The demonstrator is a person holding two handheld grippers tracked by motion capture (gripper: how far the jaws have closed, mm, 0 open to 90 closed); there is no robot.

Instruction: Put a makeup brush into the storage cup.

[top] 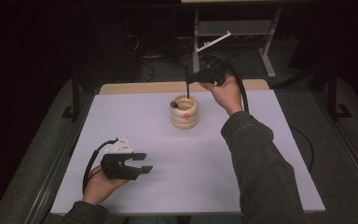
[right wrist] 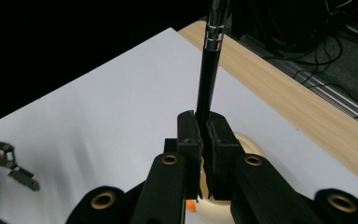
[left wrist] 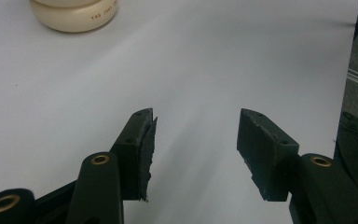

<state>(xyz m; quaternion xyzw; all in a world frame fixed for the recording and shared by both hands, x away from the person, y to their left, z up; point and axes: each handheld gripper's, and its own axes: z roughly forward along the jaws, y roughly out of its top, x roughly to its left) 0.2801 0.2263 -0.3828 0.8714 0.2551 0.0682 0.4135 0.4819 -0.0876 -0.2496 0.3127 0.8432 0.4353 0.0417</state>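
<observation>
While the right gripper (top: 189,80) hangs over the far middle of the bench (top: 242,177), its fingers (right wrist: 189,135) are clenched on a slim black pen (right wrist: 209,70) with silver bands, which runs between the pads. Seen from above, the pen points down from those fingers, its lower end at the mouth of the cream ribbed holder (top: 184,112) directly beneath them. Something dark with a pale tip leans inside the holder, and an orange bit shows at its rim; I cannot tell what either is.

Whether the pen is going in or coming out I cannot say from this; my guess is that the step in hand is the passage through the holder's mouth. Next, the pen must stay upright and centred on the opening, clear of the rim and the leaning piece.

Near the front left of the bench, the left gripper (top: 140,163) rests with its fingers (left wrist: 142,149) spread apart and nothing between them, the holder well beyond their tips.
</observation>
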